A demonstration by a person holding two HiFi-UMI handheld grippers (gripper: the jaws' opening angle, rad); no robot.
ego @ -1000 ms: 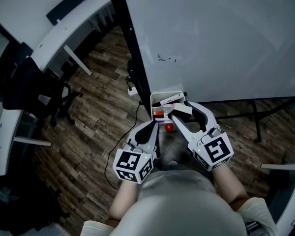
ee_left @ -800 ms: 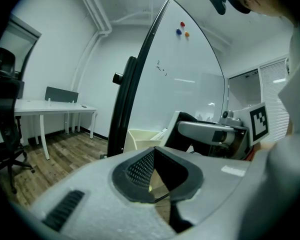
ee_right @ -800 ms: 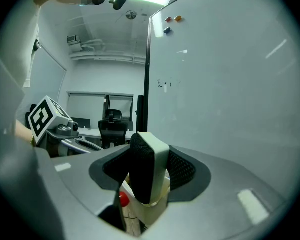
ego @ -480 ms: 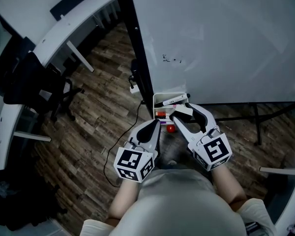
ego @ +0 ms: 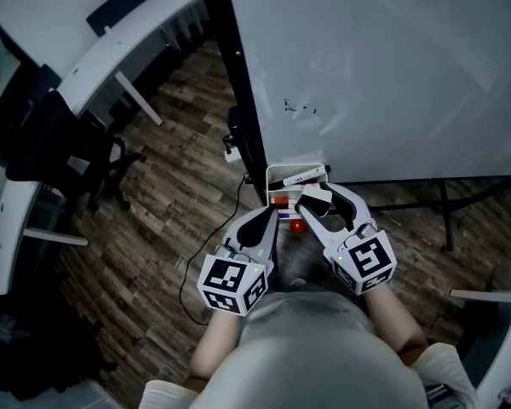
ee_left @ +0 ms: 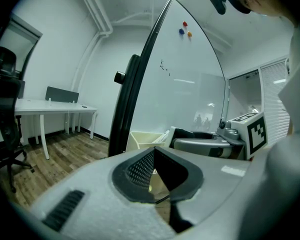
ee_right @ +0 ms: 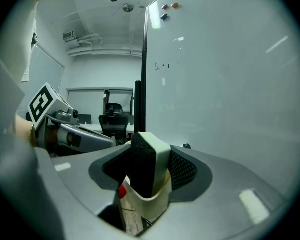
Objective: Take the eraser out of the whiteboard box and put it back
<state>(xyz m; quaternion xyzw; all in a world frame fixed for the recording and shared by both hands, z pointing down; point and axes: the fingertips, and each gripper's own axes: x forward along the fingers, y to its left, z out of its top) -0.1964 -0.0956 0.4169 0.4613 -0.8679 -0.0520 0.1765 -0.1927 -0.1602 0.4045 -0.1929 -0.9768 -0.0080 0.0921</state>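
The white whiteboard box (ego: 278, 173) hangs at the foot of the whiteboard, with markers (ego: 303, 175) lying in it. My right gripper (ego: 318, 201) is shut on the eraser (ego: 316, 196), a white block with a black felt face, and holds it over the front of the box. In the right gripper view the eraser (ee_right: 157, 151) stands upright between the pads of that gripper (ee_right: 151, 170), just above the box rim (ee_right: 146, 205). My left gripper (ego: 261, 226) hovers left of the box, shut on nothing; its pads (ee_left: 140, 168) meet at the tips.
The whiteboard (ego: 383, 75) fills the upper right, with a black frame post (ego: 237, 100) at its left edge. A white desk (ego: 111, 49) and a black office chair (ego: 60, 160) stand at the left. A cable (ego: 232, 220) trails over the wooden floor.
My right gripper has sunk a little with the eraser, closer to the box. The left gripper has stayed where it was.
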